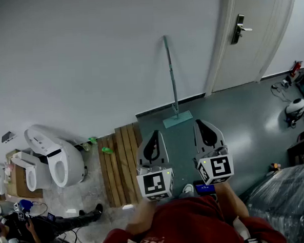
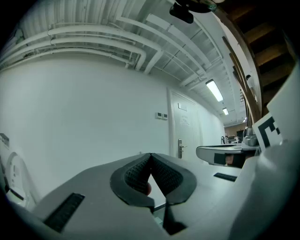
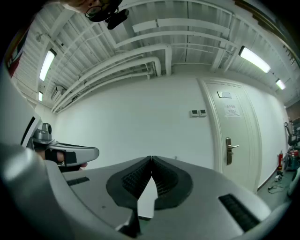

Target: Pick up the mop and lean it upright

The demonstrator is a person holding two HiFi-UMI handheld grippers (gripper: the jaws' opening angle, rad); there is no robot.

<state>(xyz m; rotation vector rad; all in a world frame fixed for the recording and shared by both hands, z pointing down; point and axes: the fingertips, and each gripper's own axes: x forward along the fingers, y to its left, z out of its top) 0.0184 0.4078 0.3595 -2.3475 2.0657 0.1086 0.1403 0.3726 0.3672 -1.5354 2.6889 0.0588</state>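
- The mop [image 1: 173,81] is at 12 o'clock from my tongs. It stands upright, with its handle against the white wall [image 1: 86,55] and its flat head on the grey floor [image 1: 244,123] at the wall's foot.
- Left tongs [image 1: 153,135]: jaws pressed together with nothing between them, held level, well apart from the mop.
- Right tongs [image 1: 207,122]: jaws also fully together and empty, held level just beside the left pair.
- Neither pair touches the mop; it rests on the wall alone.
- My read is that both the pick-up and the lean are done, and no step is left that I can see.
- The only open question is whether the lean holds, since the handle looks close to vertical.
- The door [image 1: 244,30] is at 1 o'clock and the wooden pallet [image 1: 118,161] at 9 o'clock; both are clear of the mop.
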